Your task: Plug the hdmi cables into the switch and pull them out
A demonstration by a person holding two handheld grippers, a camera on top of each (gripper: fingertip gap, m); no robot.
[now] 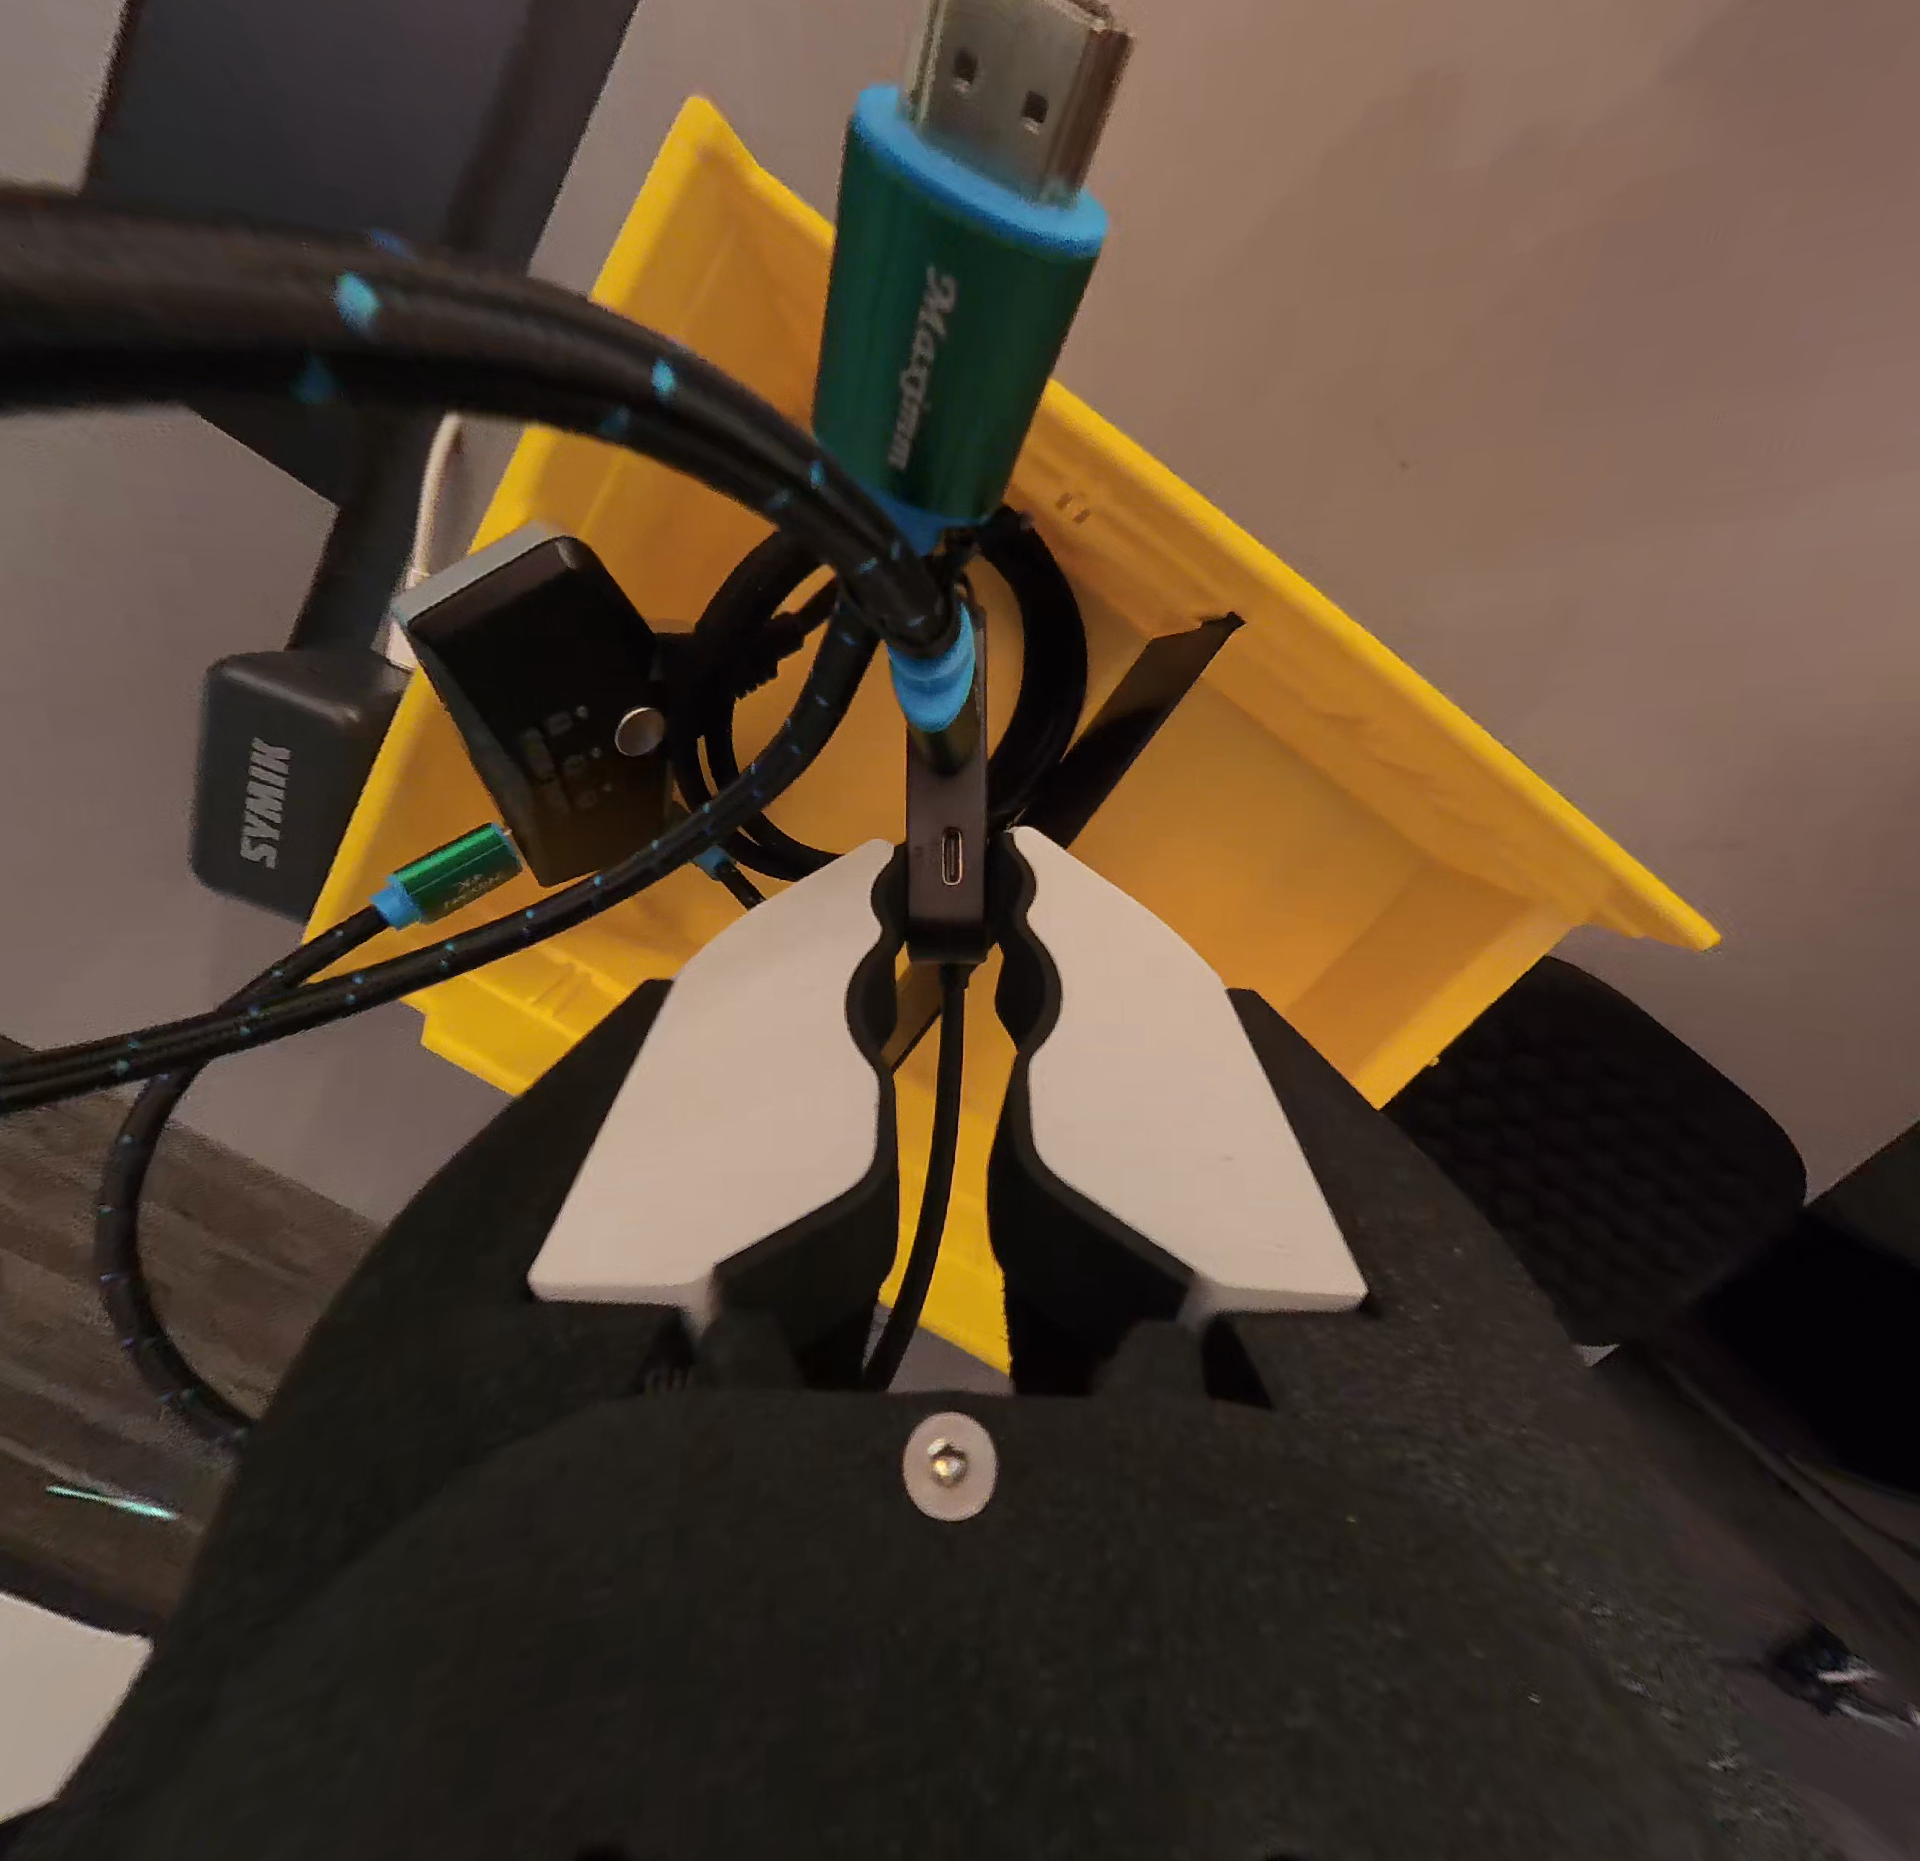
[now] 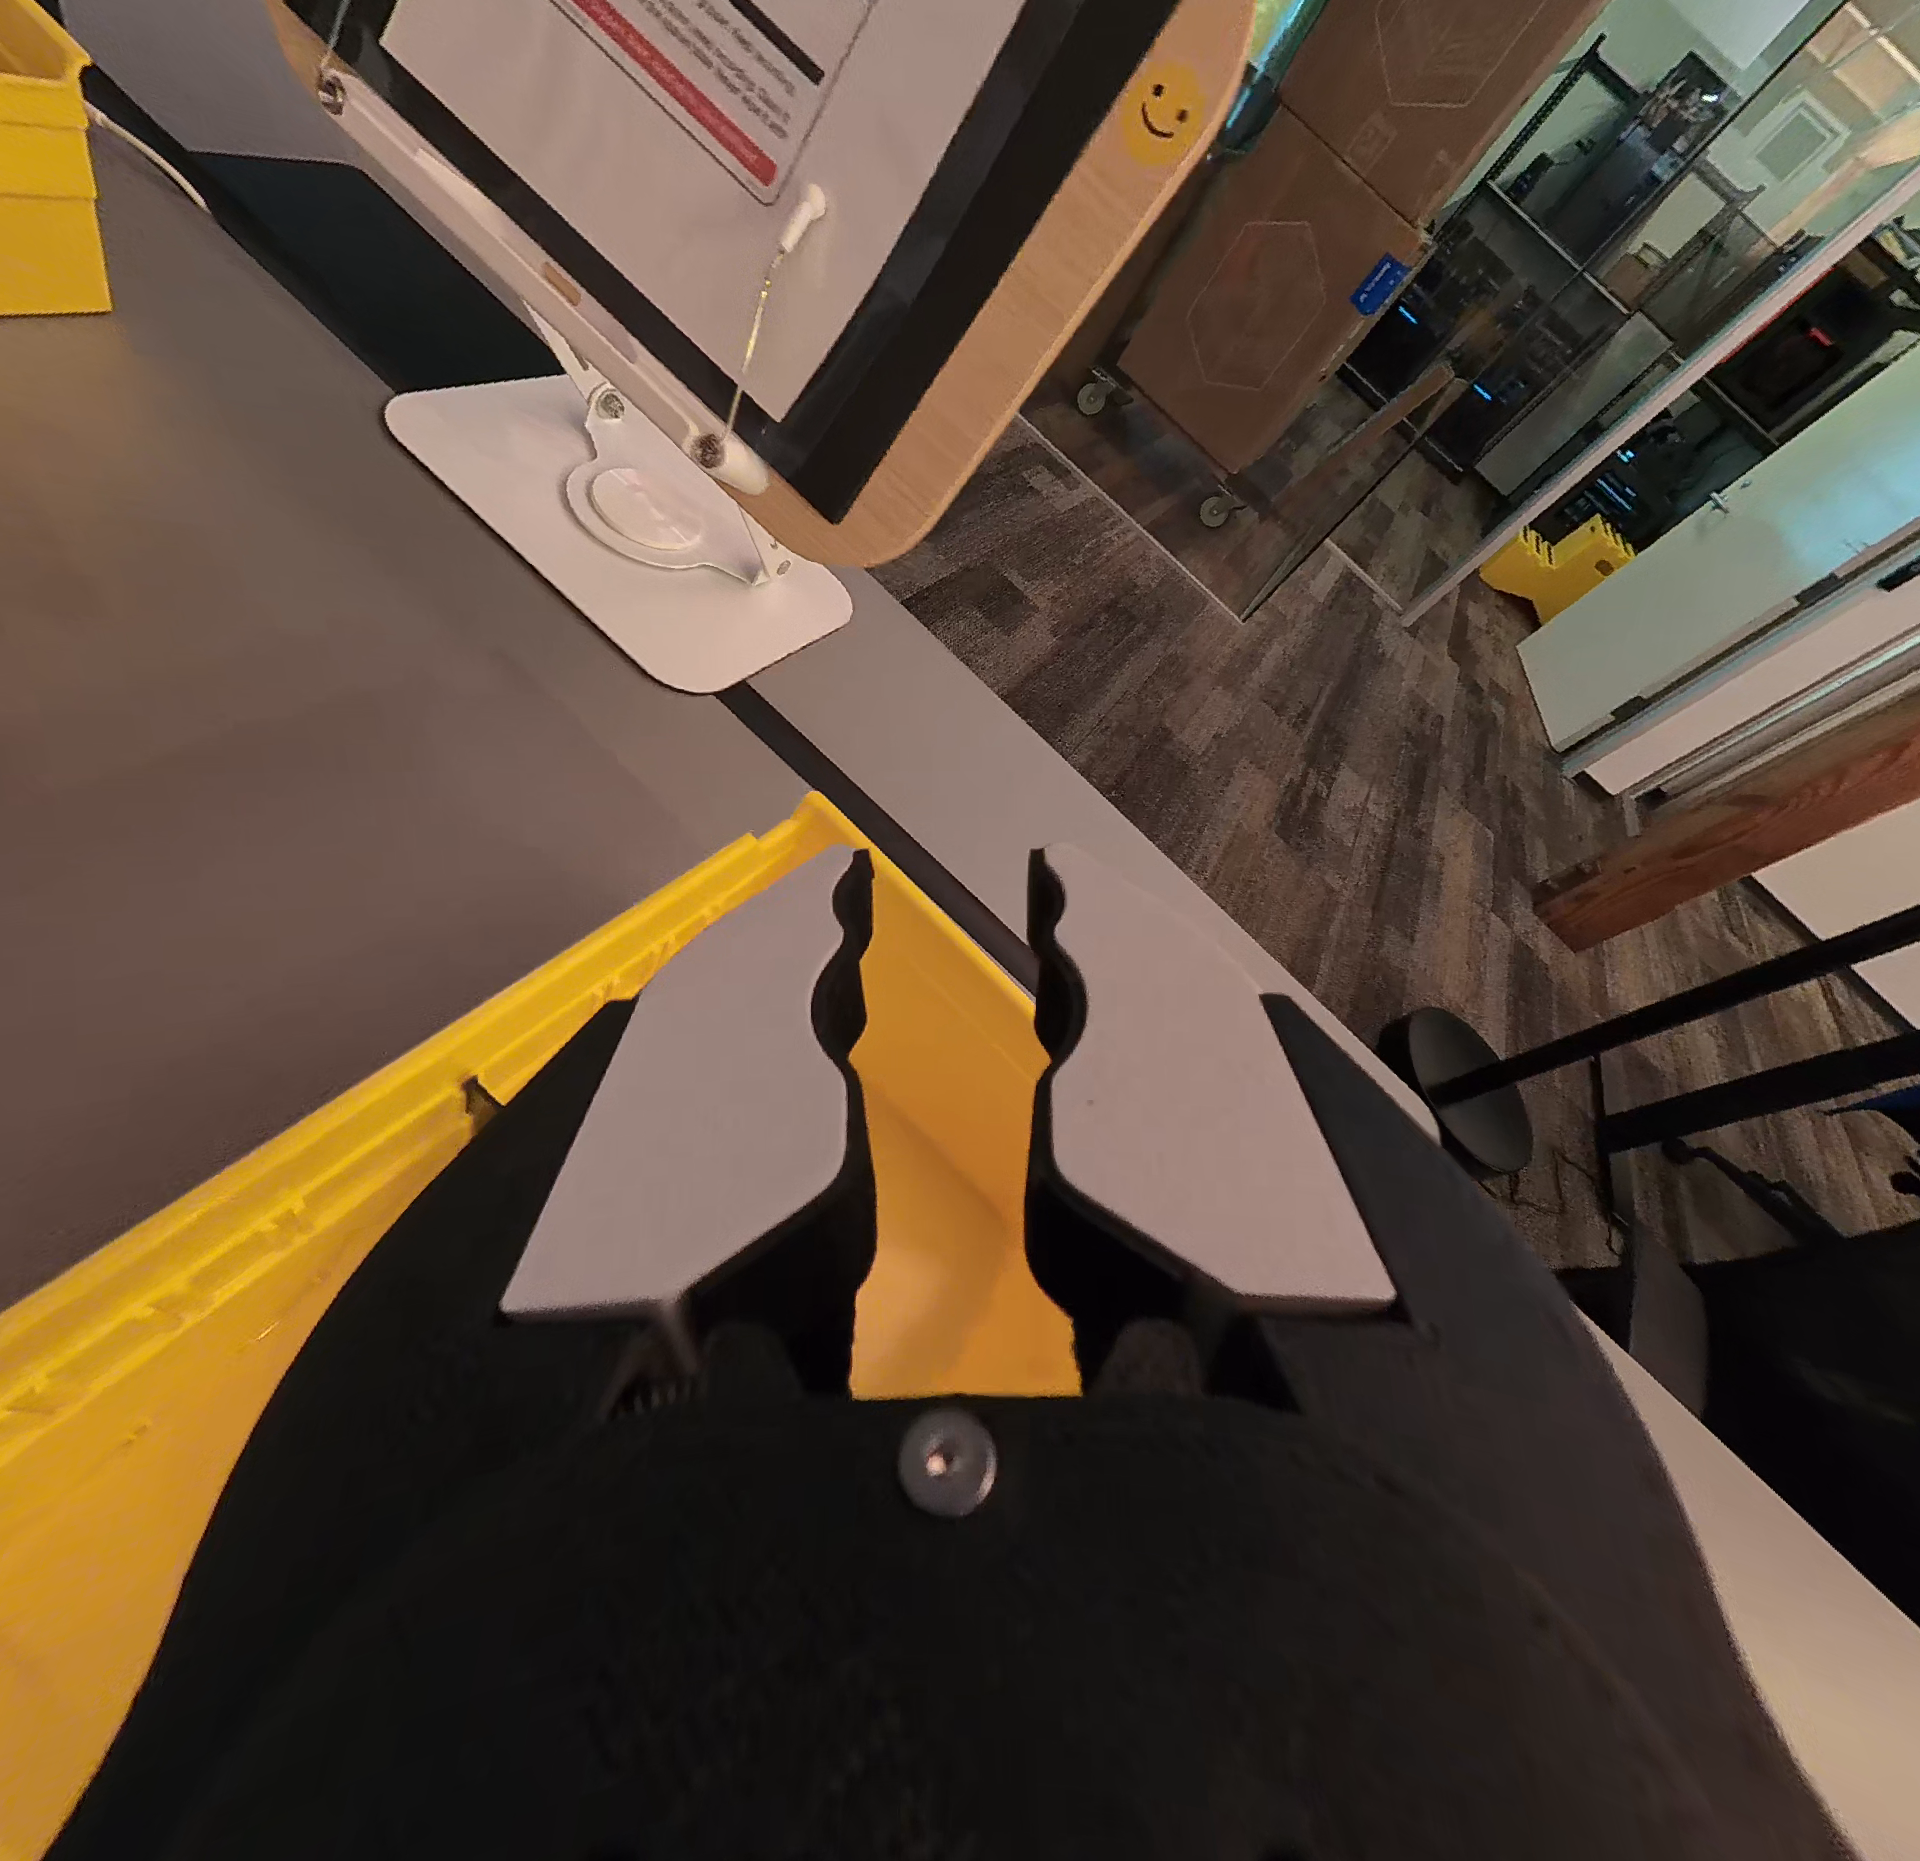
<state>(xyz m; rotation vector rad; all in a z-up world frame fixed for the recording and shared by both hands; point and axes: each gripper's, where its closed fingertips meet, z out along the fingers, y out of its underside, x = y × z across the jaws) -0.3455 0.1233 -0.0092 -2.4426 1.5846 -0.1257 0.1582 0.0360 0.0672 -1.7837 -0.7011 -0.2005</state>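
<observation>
In the left wrist view my left gripper [image 1: 948,861] is shut on a thin dark grey switch [image 1: 943,824], seen edge-on, with a small port facing me. A thin black lead runs back between the fingers. A plug with a blue strain relief [image 1: 935,673] sits at the switch's far end. A green and blue HDMI plug [image 1: 961,325] stands above it with its metal end bare. Its black braided cable [image 1: 468,346] loops off to the left. My right gripper [image 2: 945,866] is open and empty over a yellow bin [image 2: 312,1219].
A yellow bin [image 1: 1299,803] behind the switch holds a black box with buttons [image 1: 545,689], a small green plug [image 1: 457,871] and coiled cable. A black block [image 1: 265,772] hangs at its left side. A white stand base [image 2: 623,564] sits on the grey table [image 2: 260,720], with floor to the right. Spacing between my two grippers at the tips: around 50 cm. From the left gripper's tips to the black block [image 1: 265,772] is close to 20 cm.
</observation>
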